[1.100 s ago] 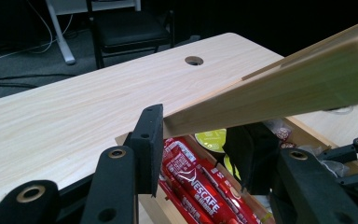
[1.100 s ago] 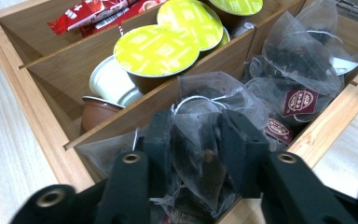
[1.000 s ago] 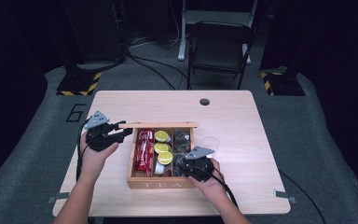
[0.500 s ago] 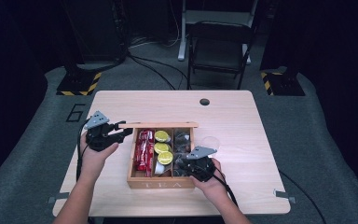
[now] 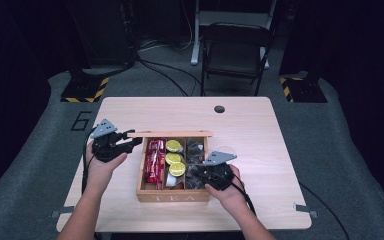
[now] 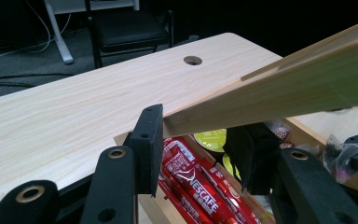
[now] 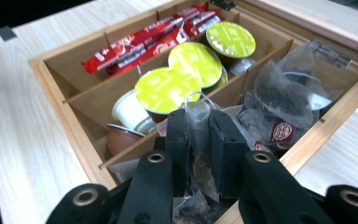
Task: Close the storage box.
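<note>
A wooden tea box [image 5: 172,196] stands open mid-table. My left gripper [image 5: 135,141] is at its left, shut on the near corner of the raised lid [image 5: 170,134]; in the left gripper view the pads [image 6: 149,135] pinch the lid's edge [image 6: 279,88]. Red Nescafe sticks [image 5: 153,160] fill the left compartment and yellow-lidded capsules [image 5: 173,157] the middle one. My right gripper [image 5: 196,172] is down in the right compartment. Its jaws have just been closing and now press on a clear tea bag [image 7: 196,109], with more tea bags [image 7: 289,93] beyond.
The light wooden table [image 5: 260,130] has bare room on all sides of the box and a cable hole [image 5: 219,108] near its far edge. A dark chair [image 5: 235,50] stands behind the table. Cables trail from both grippers towards the person.
The right gripper has edged a little to the right over the box. The left gripper and the lid have kept still.
</note>
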